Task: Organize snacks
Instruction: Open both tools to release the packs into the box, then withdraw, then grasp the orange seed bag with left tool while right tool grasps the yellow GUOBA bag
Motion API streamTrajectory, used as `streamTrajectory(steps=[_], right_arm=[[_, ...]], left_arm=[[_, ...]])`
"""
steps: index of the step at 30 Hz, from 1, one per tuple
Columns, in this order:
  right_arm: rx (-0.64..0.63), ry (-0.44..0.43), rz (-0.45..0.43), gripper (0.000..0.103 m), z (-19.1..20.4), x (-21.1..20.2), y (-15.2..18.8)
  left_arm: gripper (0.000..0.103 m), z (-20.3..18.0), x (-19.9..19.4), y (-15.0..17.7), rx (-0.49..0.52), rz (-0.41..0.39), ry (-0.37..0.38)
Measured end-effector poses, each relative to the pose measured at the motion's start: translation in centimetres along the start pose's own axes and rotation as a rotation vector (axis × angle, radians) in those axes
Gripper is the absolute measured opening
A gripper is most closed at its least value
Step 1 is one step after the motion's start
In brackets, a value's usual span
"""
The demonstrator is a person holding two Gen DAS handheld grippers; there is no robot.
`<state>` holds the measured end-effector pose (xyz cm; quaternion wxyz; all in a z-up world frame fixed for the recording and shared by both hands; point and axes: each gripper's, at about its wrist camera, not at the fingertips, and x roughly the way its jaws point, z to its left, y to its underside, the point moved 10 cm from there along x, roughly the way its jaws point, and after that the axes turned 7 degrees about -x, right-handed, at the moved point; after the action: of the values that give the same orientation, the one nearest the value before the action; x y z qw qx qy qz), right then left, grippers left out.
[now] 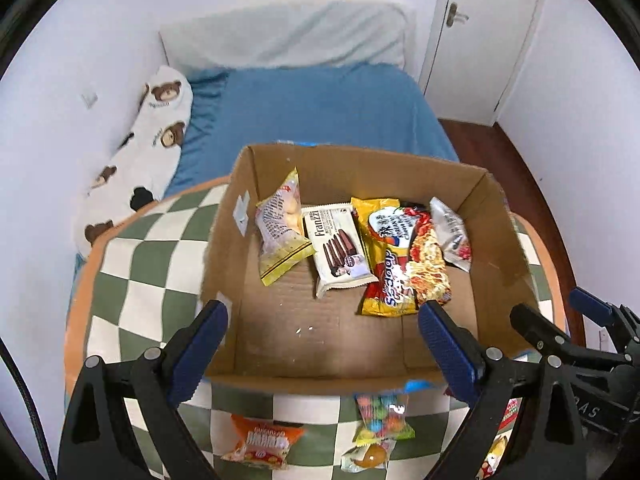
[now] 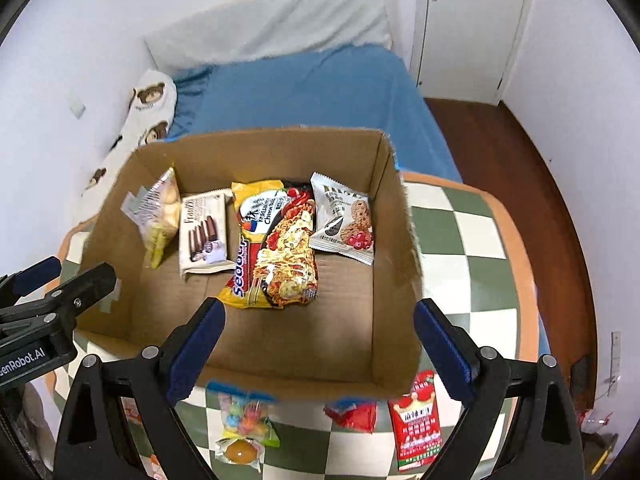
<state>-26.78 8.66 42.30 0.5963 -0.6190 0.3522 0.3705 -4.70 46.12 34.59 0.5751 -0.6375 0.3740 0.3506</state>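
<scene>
— How many packets do you count inside the cardboard box (image 2: 394, 216)?

— I see five: a clear bag of small biscuits (image 2: 162, 216), one Franzzi wafer pack (image 2: 204, 232), a yellow snack bag (image 2: 244, 240) lying under a noodle packet (image 2: 290, 244), and one cereal-cookie packet (image 2: 346, 220).

— And outside the box, on the checkered cushion (image 2: 472, 264)?

— From the right wrist I count four in front: one candy bag (image 2: 246, 420), one jelly cup (image 2: 239, 451), one red wrapper (image 2: 354, 416), one red-and-green packet (image 2: 418, 424). My left wrist adds one orange packet (image 1: 262, 440).

— Boxes?

— One.
</scene>
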Motion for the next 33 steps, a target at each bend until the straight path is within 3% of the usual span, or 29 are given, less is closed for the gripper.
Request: streamTrajectory(steps=[9,14,17,23,29,33], right_arm=[[0.033,-0.012,-0.099,0.097,0.3,-6.2,2.6],[0.057,-0.046,-0.075,0.097,0.9,-7.2,6.4],[0.077,-0.072,0.002,0.097,1.1,-6.3,10.2],[0.140,-0.086,0.197,0.097,-0.4,-3.0,19.4],[0.145,-0.013,0.414,0.097,-3.8,2.0,28.9],[0.196,0.005,0.500,0.097,-5.2,4.8,32.5]], left_arm=[[0.098,-0.1,-5.5,3.2,-0.016,-0.090,0.006],[0.098,0.5,-5.6,6.7,-0.032,-0.054,0.010],[0.098,1.4,-3.9,10.0,-0.055,0.005,-0.004],[0.098,4.8,0.8,18.8,-0.101,0.198,-0.057],[0.098,9.0,5.1,27.0,-0.099,0.371,-0.142],[0.098,11.2,6.6,31.9,-0.126,0.485,-0.142]])
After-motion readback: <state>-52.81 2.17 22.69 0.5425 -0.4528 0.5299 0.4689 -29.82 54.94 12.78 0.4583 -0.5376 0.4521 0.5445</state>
